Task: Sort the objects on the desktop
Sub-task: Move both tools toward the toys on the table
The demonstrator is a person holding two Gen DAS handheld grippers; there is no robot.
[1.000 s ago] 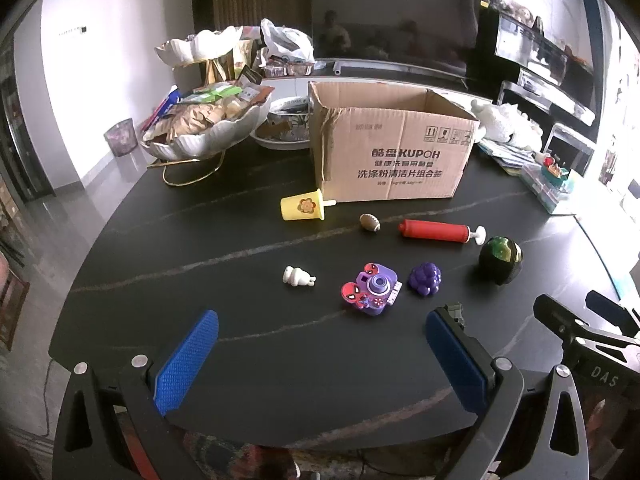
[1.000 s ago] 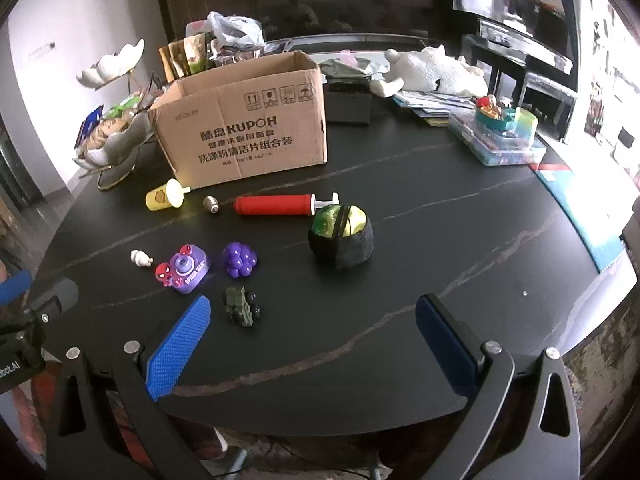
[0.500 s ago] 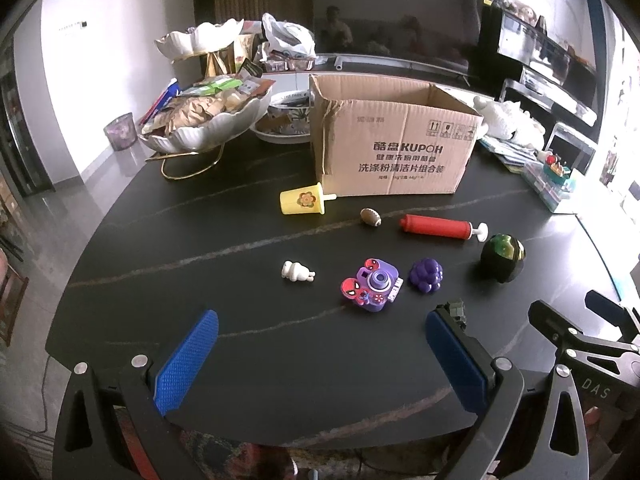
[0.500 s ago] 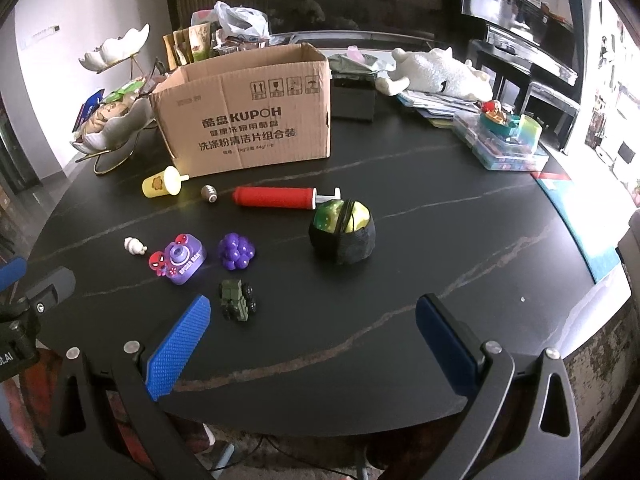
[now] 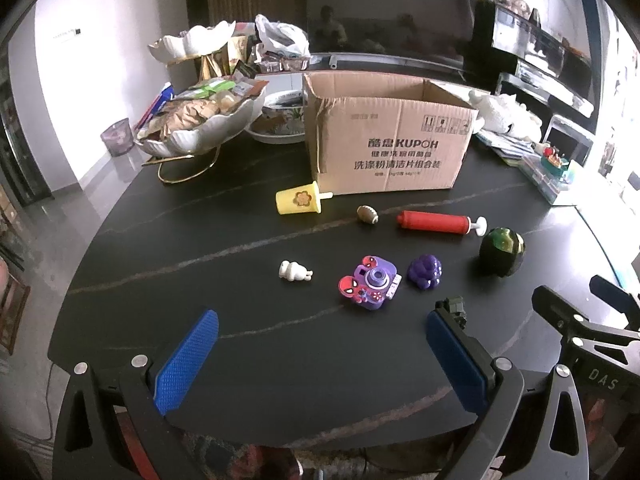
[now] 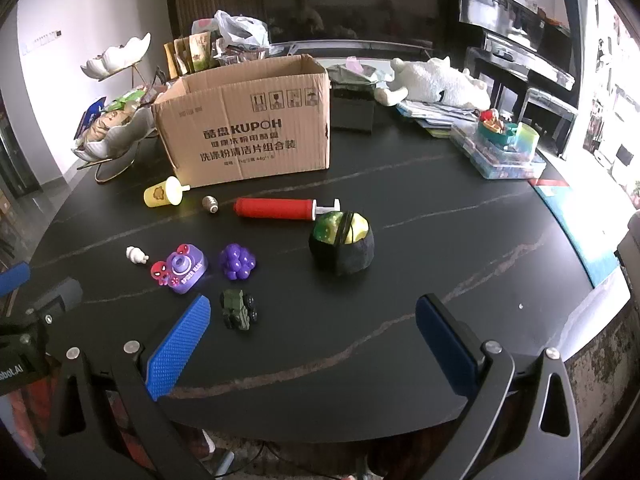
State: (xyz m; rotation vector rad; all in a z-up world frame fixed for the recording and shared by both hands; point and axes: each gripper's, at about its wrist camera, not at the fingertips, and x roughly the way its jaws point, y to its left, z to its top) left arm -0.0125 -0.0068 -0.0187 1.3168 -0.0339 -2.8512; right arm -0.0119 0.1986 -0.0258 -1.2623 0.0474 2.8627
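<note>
Both views are showing the toys slightly lower and nearer than a second ago; both tongs are easing forward over the tabletop (image 6: 400, 280), nothing lifted. Left tongs (image 5: 320, 354) are hanging wide apart, empty, at the near edge; right tongs (image 6: 312, 346) likewise spread and empty. Nearest is lying the truck (image 6: 239, 309), just beside the right tongs' left pad. Beyond it are sitting the camera (image 5: 369, 282), grapes (image 5: 425, 271), figure (image 5: 294, 271) and ball (image 6: 342, 242), all apart. Farther on are lying the pump (image 6: 276, 208), football (image 5: 367, 214) and popsicle (image 5: 299, 199), just short of the open box (image 5: 384, 148). Judgement: first pick is still pending; start with the truck, centring both pads around its body before closing.
</note>
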